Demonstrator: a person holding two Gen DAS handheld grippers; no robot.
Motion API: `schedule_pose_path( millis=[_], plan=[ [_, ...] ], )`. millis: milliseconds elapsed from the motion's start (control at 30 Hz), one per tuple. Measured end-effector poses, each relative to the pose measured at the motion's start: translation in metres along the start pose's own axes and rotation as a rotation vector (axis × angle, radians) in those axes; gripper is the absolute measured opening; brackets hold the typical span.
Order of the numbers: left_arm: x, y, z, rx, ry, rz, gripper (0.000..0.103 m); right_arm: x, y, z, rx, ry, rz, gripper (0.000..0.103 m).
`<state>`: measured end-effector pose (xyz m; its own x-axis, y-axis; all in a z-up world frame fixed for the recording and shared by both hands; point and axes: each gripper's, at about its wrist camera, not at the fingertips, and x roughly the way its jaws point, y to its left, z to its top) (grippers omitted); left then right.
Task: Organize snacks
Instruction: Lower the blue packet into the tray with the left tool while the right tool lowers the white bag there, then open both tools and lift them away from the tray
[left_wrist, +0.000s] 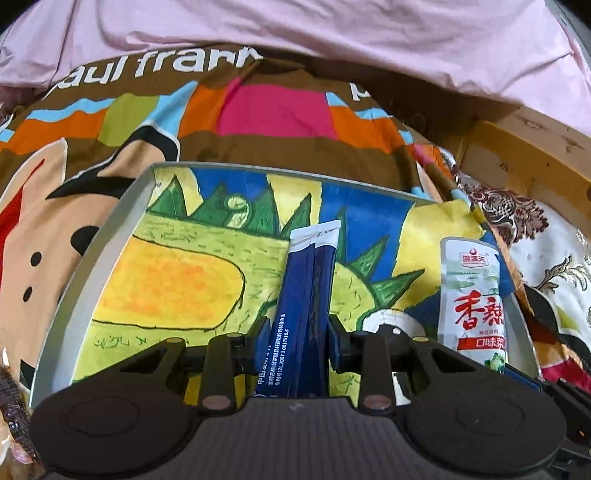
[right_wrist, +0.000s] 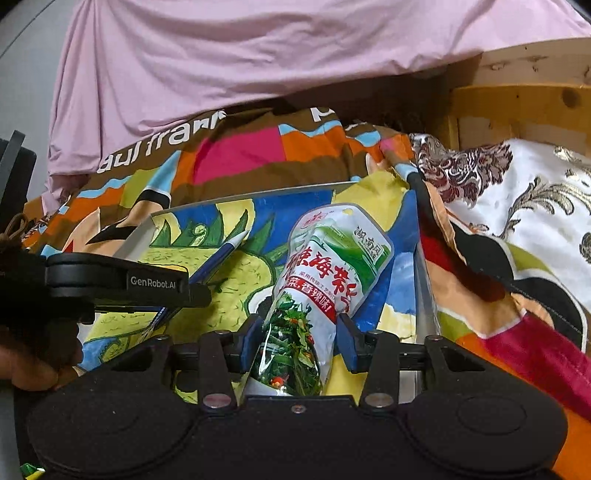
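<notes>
A metal tray lined with a bright dinosaur drawing lies on a patterned bedspread. My left gripper is shut on a dark blue stick sachet, held over the tray's middle. My right gripper is shut on a white and green seaweed snack packet, held over the tray's right side. That packet also shows in the left wrist view at the tray's right. The blue sachet and the left gripper's body show at the left of the right wrist view.
The bedspread with "paul frank" lettering surrounds the tray. A pink cloth lies behind. A white floral fabric and a wooden frame are to the right.
</notes>
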<state>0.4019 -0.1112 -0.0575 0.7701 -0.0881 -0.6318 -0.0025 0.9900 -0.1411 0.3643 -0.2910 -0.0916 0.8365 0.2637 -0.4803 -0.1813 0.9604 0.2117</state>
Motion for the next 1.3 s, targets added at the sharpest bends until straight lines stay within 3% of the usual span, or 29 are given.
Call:
schedule_pose_path(
  millis=[233, 400, 567, 800, 1033, 1300],
  plan=[
    [0.004, -0.001, -0.001, -0.013, 0.038, 0.000, 0.041, -0.001, -0.001, 0.001, 0.008, 0.005, -0.005, 0.058],
    [-0.008, 0.006, 0.003, -0.058, 0.025, -0.002, 0.067, -0.014, 0.000, 0.005, 0.012, -0.020, -0.012, 0.071],
    [-0.036, 0.016, 0.007, -0.102, -0.038, -0.011, 0.083, -0.043, 0.003, 0.013, 0.019, -0.085, -0.020, 0.088],
    [-0.100, 0.028, 0.004, -0.133, -0.169, -0.011, 0.099, -0.107, 0.013, 0.022, 0.005, -0.213, -0.030, 0.102],
    [-0.170, 0.029, -0.011, -0.088, -0.298, 0.018, 0.102, -0.171, 0.030, 0.020, -0.030, -0.321, -0.036, 0.102],
    [-0.233, 0.028, -0.046, -0.044, -0.386, 0.041, 0.103, -0.227, 0.051, 0.002, -0.056, -0.367, -0.060, 0.102]
  ],
)
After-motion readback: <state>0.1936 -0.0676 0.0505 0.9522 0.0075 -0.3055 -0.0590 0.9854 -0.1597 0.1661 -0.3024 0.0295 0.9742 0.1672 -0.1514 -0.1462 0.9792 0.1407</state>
